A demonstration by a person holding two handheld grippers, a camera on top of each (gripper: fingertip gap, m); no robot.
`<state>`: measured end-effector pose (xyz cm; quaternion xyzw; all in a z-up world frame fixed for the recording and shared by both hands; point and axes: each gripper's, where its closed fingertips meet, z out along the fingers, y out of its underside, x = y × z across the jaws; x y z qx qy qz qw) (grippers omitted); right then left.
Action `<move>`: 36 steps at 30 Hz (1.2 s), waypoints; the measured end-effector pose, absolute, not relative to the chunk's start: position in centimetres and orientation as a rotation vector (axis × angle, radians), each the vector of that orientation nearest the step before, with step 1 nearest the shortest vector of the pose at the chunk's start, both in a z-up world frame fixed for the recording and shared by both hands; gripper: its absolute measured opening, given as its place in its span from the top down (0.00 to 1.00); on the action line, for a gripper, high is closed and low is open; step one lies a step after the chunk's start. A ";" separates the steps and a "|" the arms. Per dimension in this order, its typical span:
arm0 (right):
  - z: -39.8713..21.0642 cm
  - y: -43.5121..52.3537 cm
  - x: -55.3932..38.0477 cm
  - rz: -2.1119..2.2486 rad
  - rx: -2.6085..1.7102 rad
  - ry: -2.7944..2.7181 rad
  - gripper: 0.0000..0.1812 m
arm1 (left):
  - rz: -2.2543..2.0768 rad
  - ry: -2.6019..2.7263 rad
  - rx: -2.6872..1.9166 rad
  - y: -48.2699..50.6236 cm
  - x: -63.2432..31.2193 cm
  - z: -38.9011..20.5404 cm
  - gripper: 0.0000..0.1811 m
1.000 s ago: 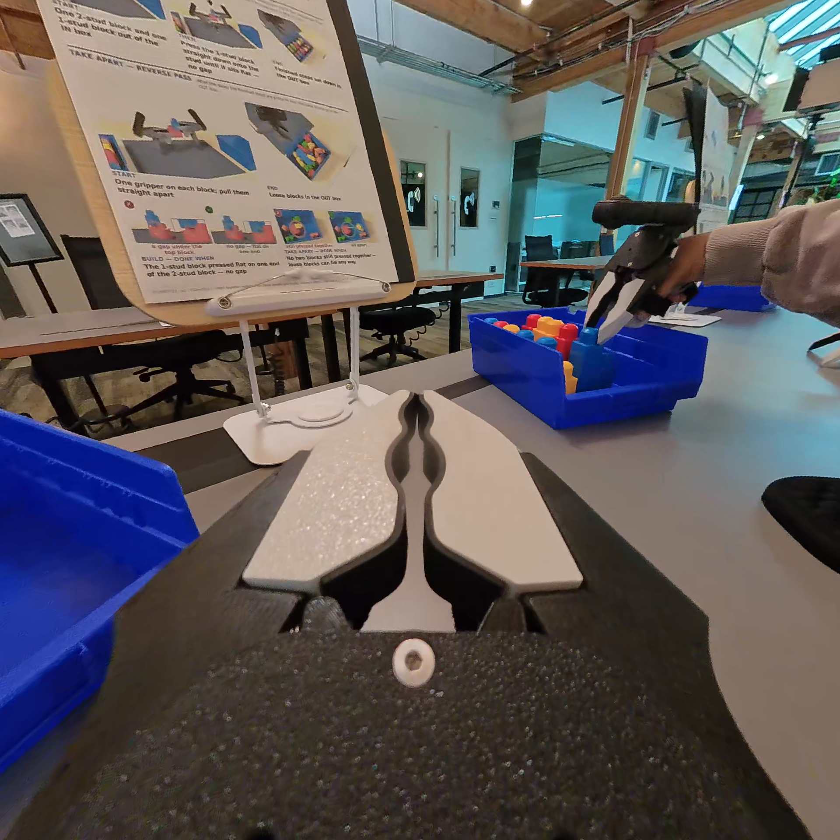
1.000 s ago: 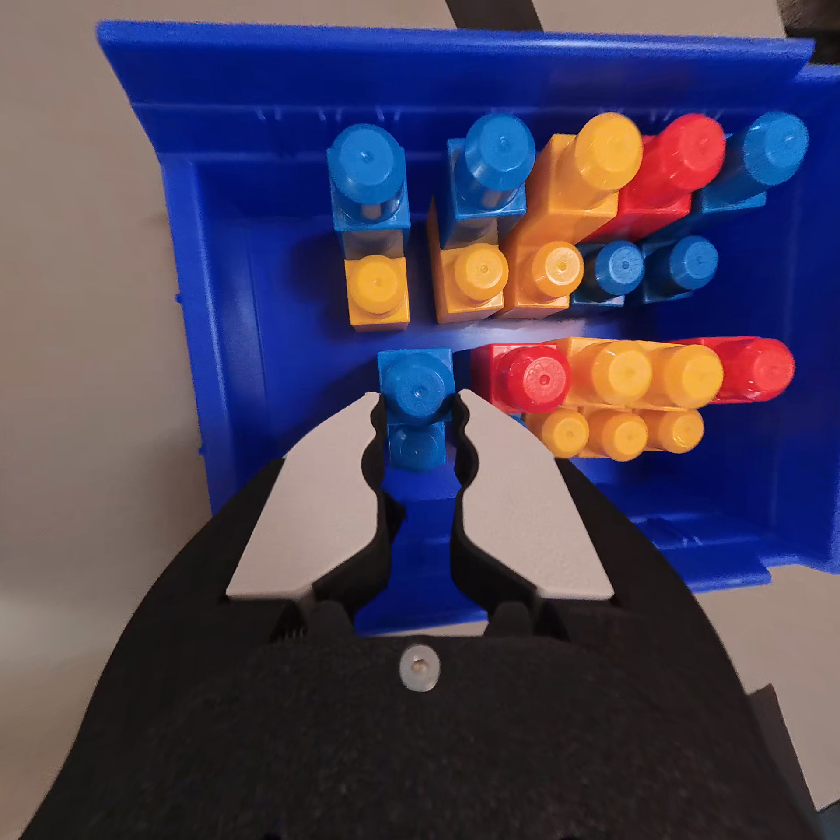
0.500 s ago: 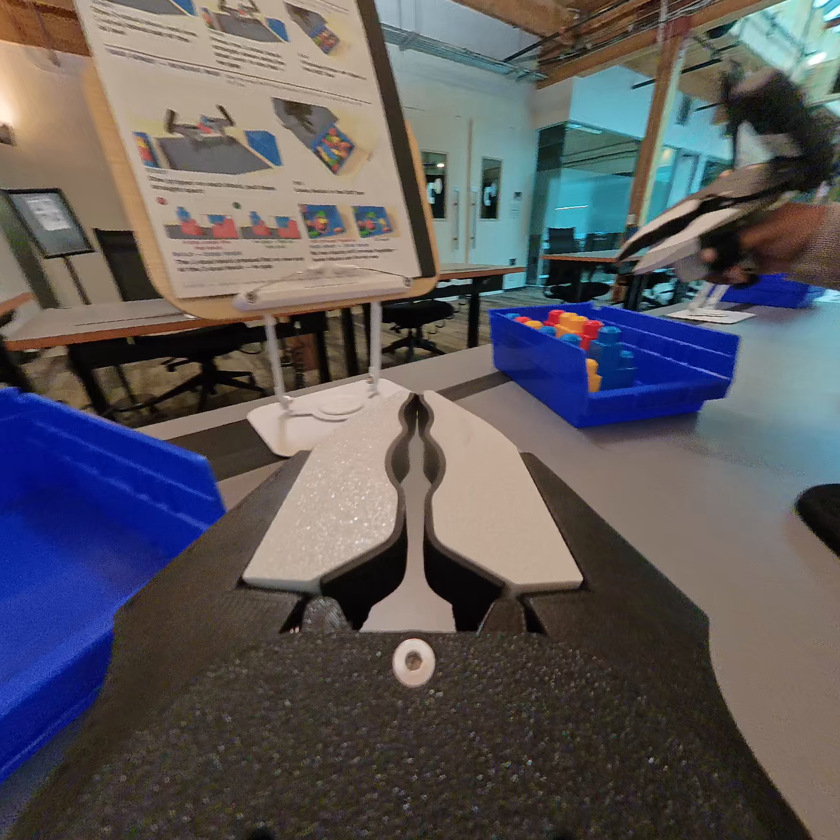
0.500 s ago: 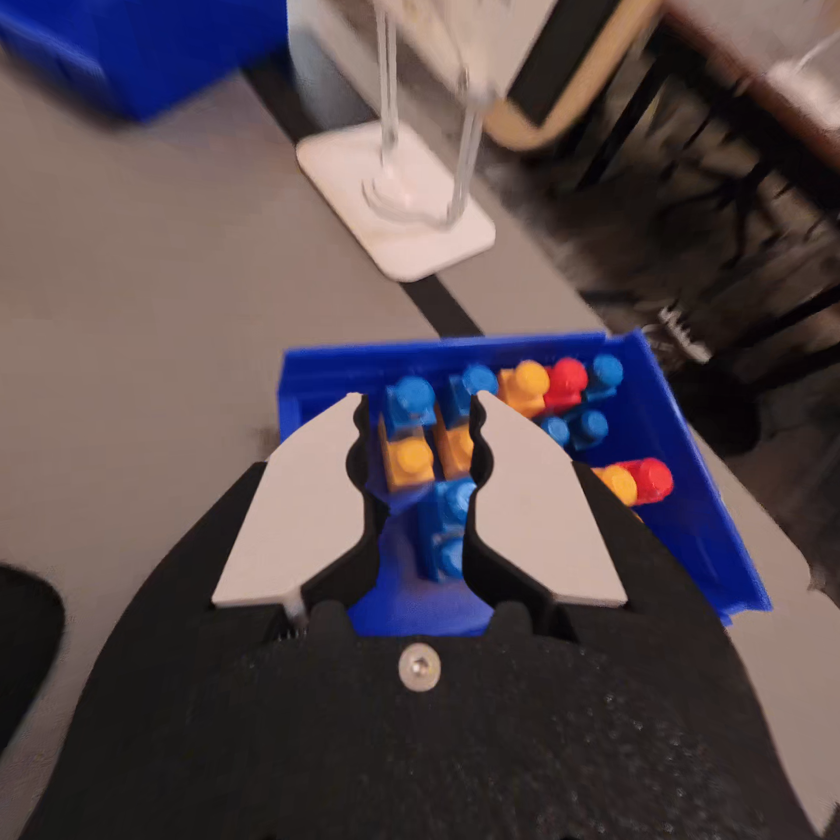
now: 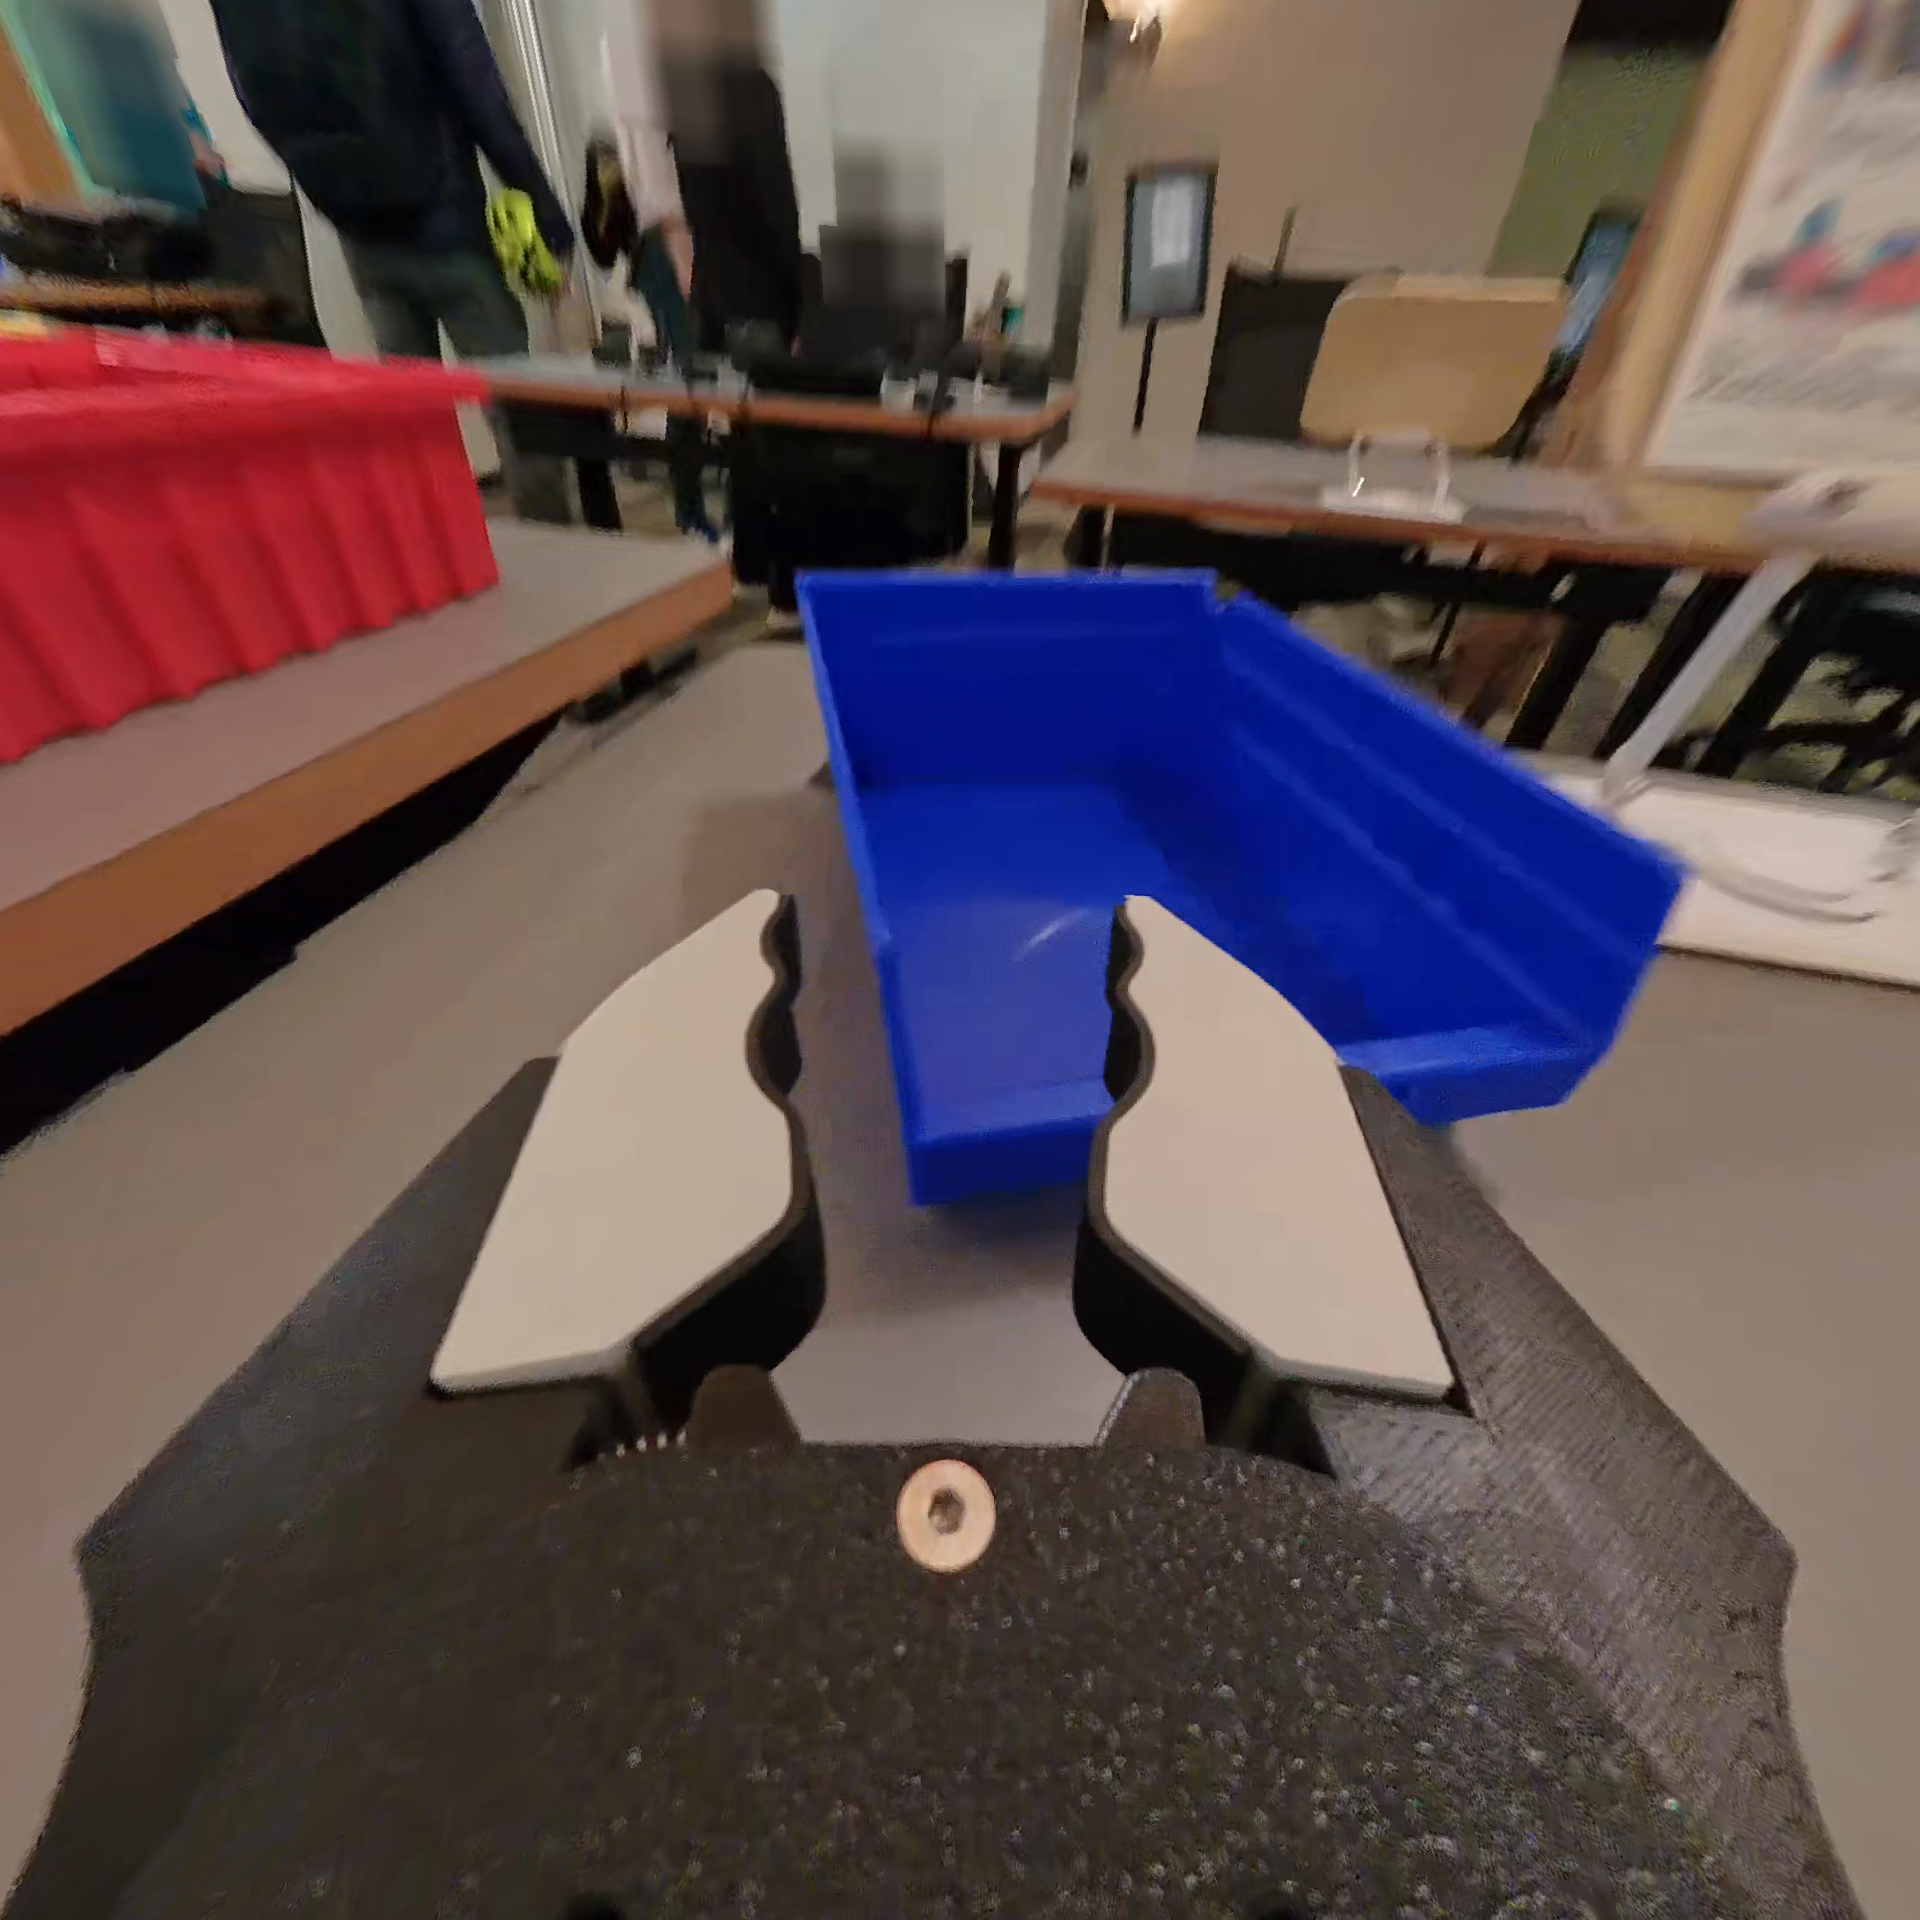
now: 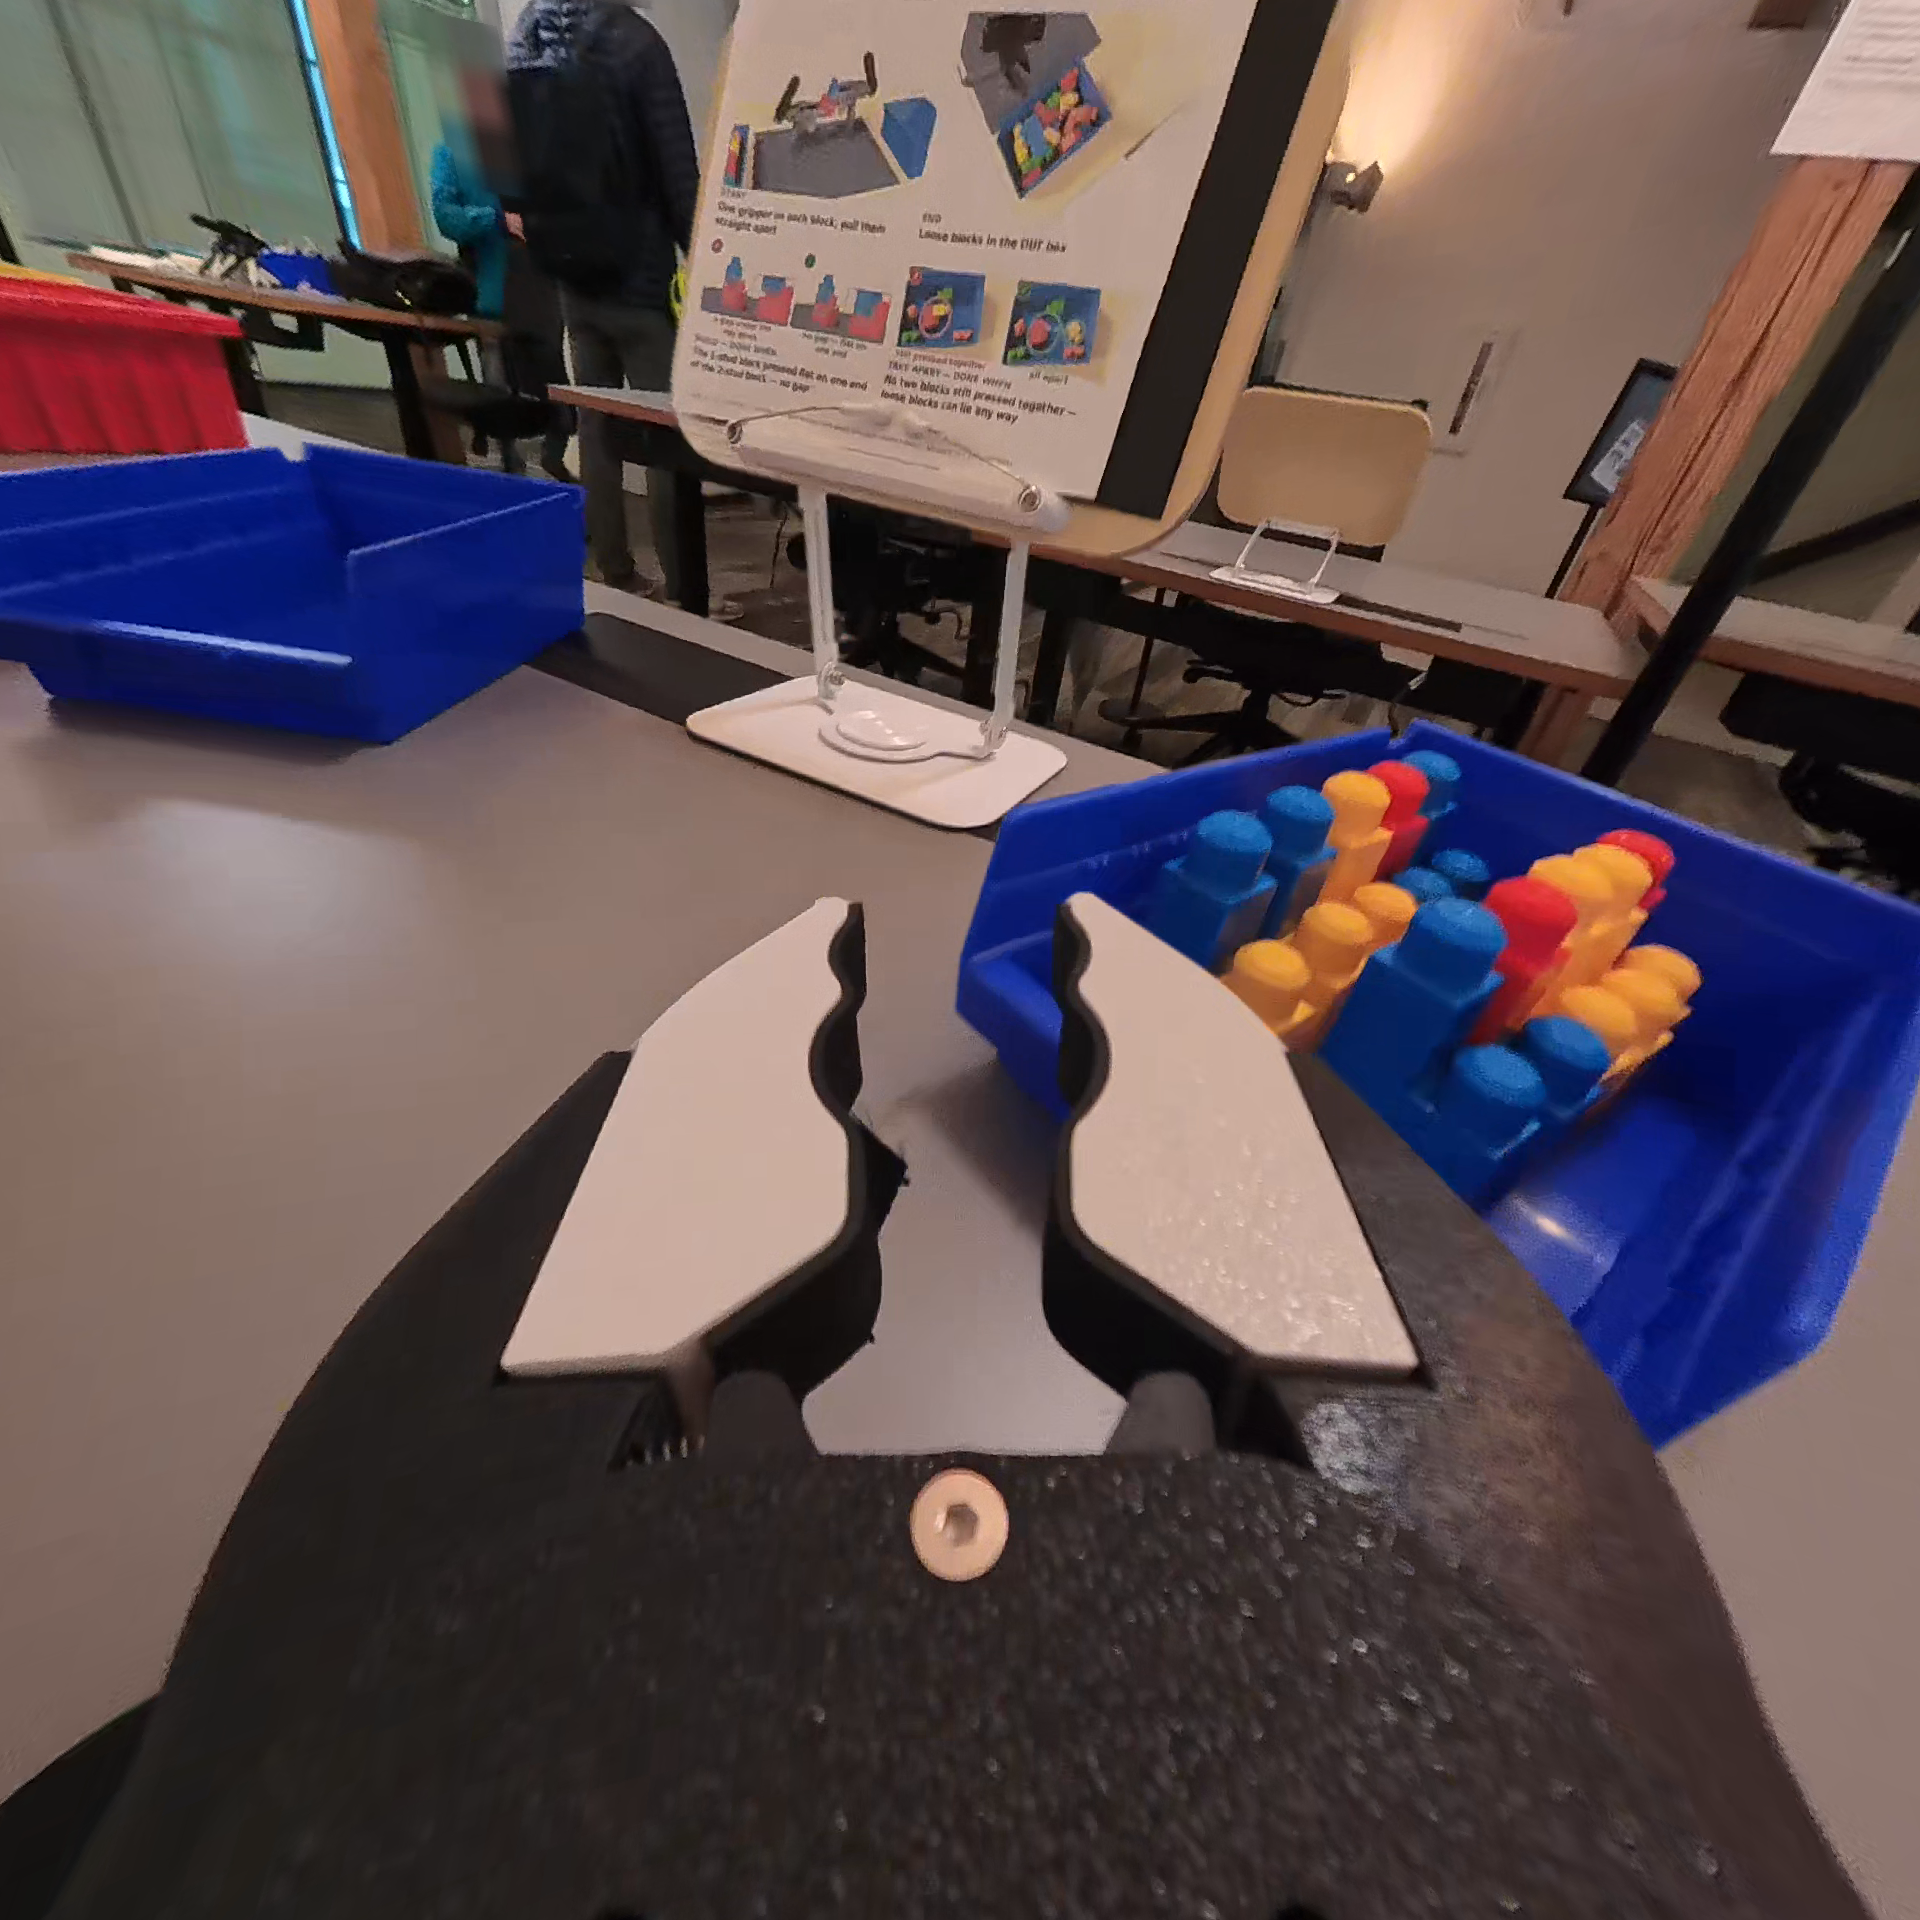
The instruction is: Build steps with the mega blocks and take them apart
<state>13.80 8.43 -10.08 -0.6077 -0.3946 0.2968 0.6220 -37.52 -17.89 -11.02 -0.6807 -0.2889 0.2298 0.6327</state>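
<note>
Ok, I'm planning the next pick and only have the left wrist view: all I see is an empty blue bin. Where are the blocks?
Observer: The blocks stand in a second blue bin, just right of the right gripper.
Operator: Is that gripper holding one?
Observer: No. Its jaws are open, and only the grey table shows between them.
Operator: Are any steps built in there?
Observer: It looks so: blue, yellow and red blocks stand studs up, and several look joined as a tall part beside a low one.
</note>
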 end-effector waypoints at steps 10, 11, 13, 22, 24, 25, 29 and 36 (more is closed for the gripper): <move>-10.4 6.7 14.9 0.709 -1.390 -0.912 0.81 | 0.510 -0.765 -1.851 -14.9 -42.6 -17.6 0.97; -10.4 6.5 15.0 0.709 -1.388 -0.914 0.81 | 0.529 -0.771 -1.865 -15.1 -42.7 -17.6 0.97; -10.7 6.3 15.2 0.715 -1.391 -0.910 0.82 | 0.532 -0.791 -1.878 -15.3 -42.3 -17.6 0.97; -10.8 6.5 16.2 0.748 -1.408 -0.855 0.83 | 0.420 -0.759 -1.858 -16.8 -33.0 -15.8 0.98; -10.7 6.4 16.3 0.757 -1.409 -0.848 0.83 | 0.407 -0.722 -1.858 -16.3 -30.2 -15.6 0.98; -10.7 6.4 16.3 0.758 -1.409 -0.846 0.83 | 0.391 -0.707 -1.858 -16.0 -28.8 -15.6 0.98; -10.6 6.2 16.6 0.761 -1.412 -0.829 0.83 | 0.336 -0.648 -1.858 -13.8 -23.8 -15.5 0.98; -10.5 6.8 18.5 0.698 -1.425 -0.757 0.83 | 0.227 -0.549 -1.886 -8.0 -17.7 -16.5 0.99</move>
